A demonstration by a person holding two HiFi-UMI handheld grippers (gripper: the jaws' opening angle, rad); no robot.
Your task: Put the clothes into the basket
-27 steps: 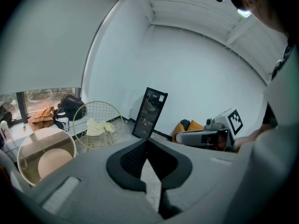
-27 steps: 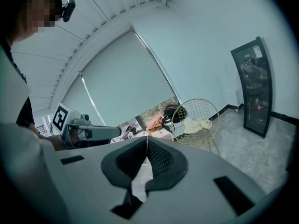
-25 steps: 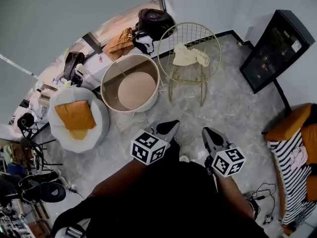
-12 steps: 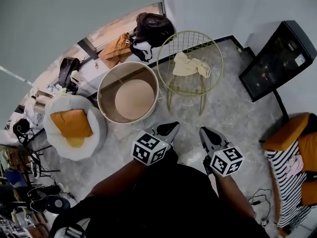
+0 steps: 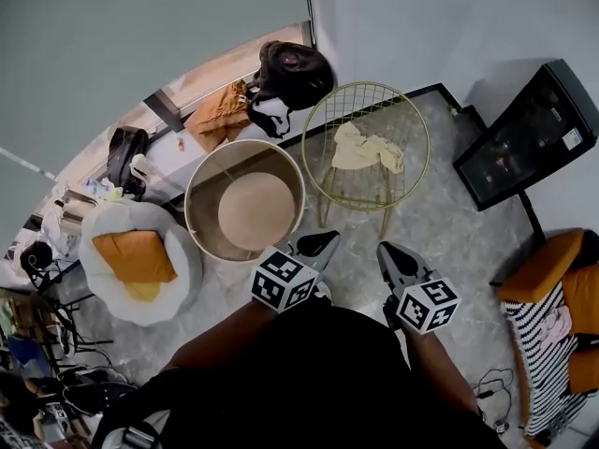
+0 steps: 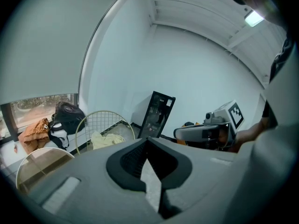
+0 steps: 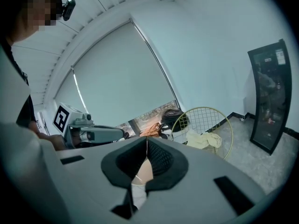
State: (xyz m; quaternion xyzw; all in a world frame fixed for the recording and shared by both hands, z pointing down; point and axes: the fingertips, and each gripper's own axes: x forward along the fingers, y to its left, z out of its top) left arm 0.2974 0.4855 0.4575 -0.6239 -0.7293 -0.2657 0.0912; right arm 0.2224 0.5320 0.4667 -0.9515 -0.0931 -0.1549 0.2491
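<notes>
Yellowish cloth (image 5: 367, 150) crumpled on seat of gold wire chair (image 5: 412, 120), ahead of both grippers, well apart from them. Round beige basket (image 5: 201, 204) just left of chair, near left gripper (image 5: 328, 239). Left gripper jaws pressed together, nothing between. Right gripper (image 5: 384, 248) likewise closed, empty. Pair side by side above grey marbled floor (image 5: 440, 223). Black cabinet (image 5: 533, 134) by wall at right, orange sofa (image 5: 552, 251) at right edge. White beanbag (image 5: 182, 260) with orange cushion (image 5: 136, 255) left of basket. Black bag (image 5: 295, 68), brown garment (image 5: 223, 110) by window

A black top (image 5: 318, 382) is worn. The left gripper (image 5: 321, 243) and right gripper (image 5: 387, 253) are made grey, lined with black pads (image 6: 127, 166), and topped by black-and-white marker cubes (image 5: 283, 282).
</notes>
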